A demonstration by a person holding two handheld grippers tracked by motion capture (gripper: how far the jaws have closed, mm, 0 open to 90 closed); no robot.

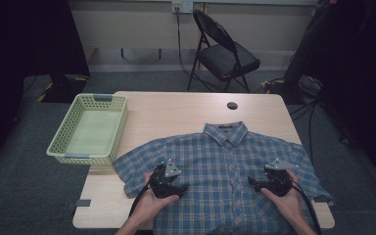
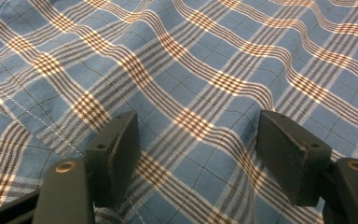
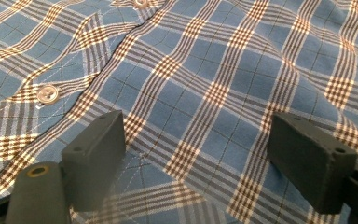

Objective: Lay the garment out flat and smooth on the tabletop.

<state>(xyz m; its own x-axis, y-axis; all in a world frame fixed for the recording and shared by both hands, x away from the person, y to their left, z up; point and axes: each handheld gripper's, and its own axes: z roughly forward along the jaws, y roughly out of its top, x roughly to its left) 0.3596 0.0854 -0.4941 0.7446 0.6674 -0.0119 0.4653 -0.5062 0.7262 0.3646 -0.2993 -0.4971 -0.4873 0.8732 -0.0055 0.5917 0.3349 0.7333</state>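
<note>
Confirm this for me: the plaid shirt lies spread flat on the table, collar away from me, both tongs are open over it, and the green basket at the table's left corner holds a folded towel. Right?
Not quite. The green basket holds nothing, as the high view shows. The rest stands: the plaid shirt lies spread on the table, collar at the far side, with the left tongs and the right tongs open over the cloth.

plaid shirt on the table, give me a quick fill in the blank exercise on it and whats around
1. The blue plaid button-up shirt lies spread flat on the light wooden ____.
2. The pale green plastic basket at the table's left edge holds ____.
3. The jaws of both the left tongs and the right tongs stand ____ over the cloth.
4. Beyond the table stands a black folding ____.

Missing words: table; nothing; open; chair
</note>
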